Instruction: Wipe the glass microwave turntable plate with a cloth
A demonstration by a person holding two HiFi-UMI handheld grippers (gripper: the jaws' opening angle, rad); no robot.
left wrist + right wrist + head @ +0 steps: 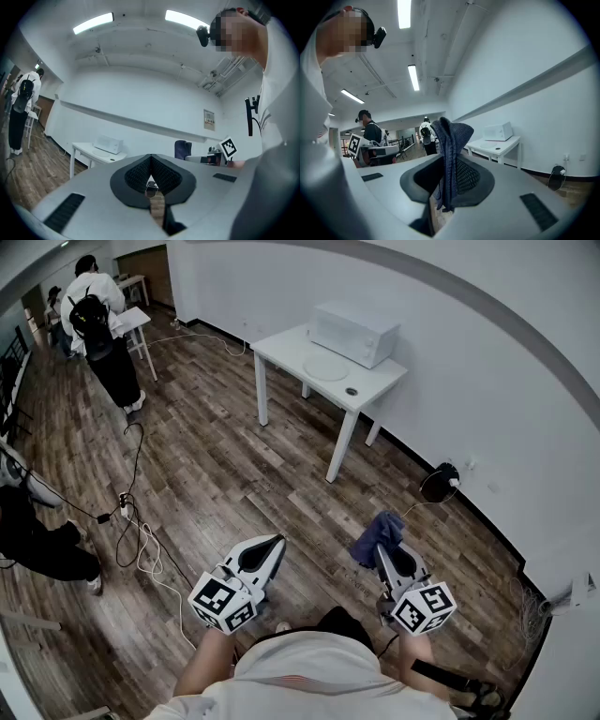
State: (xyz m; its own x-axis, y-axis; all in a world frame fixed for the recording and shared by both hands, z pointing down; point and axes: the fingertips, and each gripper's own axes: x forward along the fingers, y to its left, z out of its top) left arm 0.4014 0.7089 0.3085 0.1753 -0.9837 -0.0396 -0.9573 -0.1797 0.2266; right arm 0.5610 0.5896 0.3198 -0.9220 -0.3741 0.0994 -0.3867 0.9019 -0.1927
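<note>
**Grippers at waist height, cloth clamped, plate well across the room**

Left gripper (270,547) and right gripper (383,552) are held low in front of the person's white-shirted torso, over brown wood-plank floor (234,456). In the left gripper view the jaws meet with nothing between them. In the right gripper view the jaws are closed on a dark blue knitted cloth (451,140). It is pinched in a narrow fold, and most of it is bunched above the pads.

The clear round glass turntable plate (325,367) lies flat on a white rectangular table (380,388) against the far wall. It sits just in front of a white microwave oven (354,332), with a small dark round object (352,391) near it. Wiping has not begun; the approach to the table comes first.

Hazards, as judged:
- The cloth may slip out under rubbing load, because only a thin fold is gripped.
- The plate lies loose on a smooth tabletop. A one-sided push could slide it toward the table edge or into the dark object unless the free gripper steadies it.
- Hard jaws striking the glass could chip it.
- White and black cables (141,540) trail across the floor to the left, a trip risk if the path drifts that way.
</note>
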